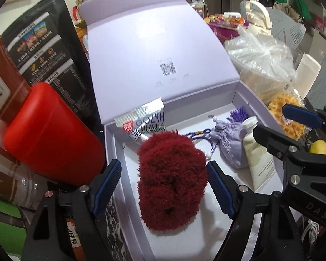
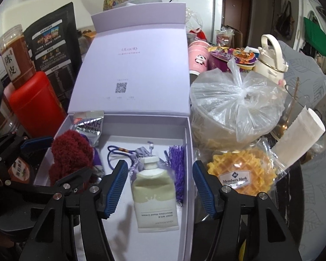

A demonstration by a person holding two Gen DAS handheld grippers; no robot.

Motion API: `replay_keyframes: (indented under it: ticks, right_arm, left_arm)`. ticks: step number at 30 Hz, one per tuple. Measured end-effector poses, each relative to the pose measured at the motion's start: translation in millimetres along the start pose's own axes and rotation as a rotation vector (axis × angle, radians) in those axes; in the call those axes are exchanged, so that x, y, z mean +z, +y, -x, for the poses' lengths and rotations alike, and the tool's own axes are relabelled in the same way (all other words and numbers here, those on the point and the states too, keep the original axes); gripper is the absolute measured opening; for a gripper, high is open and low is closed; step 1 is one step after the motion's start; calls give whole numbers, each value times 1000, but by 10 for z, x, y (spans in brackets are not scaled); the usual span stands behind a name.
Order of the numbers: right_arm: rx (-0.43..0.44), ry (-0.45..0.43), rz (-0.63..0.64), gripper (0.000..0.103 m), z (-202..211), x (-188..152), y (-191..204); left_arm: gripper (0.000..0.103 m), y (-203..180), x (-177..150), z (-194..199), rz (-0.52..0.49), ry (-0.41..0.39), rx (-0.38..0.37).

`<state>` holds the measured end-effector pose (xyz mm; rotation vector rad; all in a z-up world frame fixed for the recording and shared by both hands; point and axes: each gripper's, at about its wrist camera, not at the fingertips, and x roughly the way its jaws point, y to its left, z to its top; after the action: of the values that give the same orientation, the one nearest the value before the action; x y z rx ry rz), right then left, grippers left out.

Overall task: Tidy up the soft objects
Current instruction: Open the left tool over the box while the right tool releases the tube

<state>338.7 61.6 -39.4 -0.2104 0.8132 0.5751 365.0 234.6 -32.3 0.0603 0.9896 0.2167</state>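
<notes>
Step in hand, by judgement: release after placing, both soft things already down inside the lilac box (image 1: 258, 100)

At the left, left gripper (image 1: 164, 181) over the near left part of the box, jaws apart, one on each side of the dark red fluffy item (image 1: 171, 180) with a clear gap, not pressing it. Fluffy item lying on the white box floor, close to the left wall. Behind it, a silver sachet (image 1: 145, 119) leaning in the back left corner

In the middle, a lilac drawstring pouch (image 1: 230, 143) with purple cord and a purple tassel (image 2: 178, 165) on the box floor

At the right, right gripper (image 2: 160, 189) with jaws apart around the cream tube (image 2: 154, 193), not touching it. Tube lying flat, cap toward the open lid

Outside the box on the crowded tabletop: red canister (image 1: 52, 134) at left, tied plastic bag (image 2: 239, 108) and a wrapped waffle (image 2: 241, 174) at right

Next move, probably: lifting both grippers straight up without dragging the fluffy item or the tube, then looking for any soft object remaining outside
</notes>
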Motion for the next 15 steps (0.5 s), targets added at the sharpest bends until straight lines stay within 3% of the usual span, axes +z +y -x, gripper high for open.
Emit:
replay_keyframes:
  ticks: [6,15]
  right_arm:
    - [7,-40,-12,62,204,74,0]
    - [-6,-122,4,62,730,153,61]
  left_arm:
    - [80,69,-218,349,14,-68,-4]
    - [80,126,-116,772,35,-141,-11]
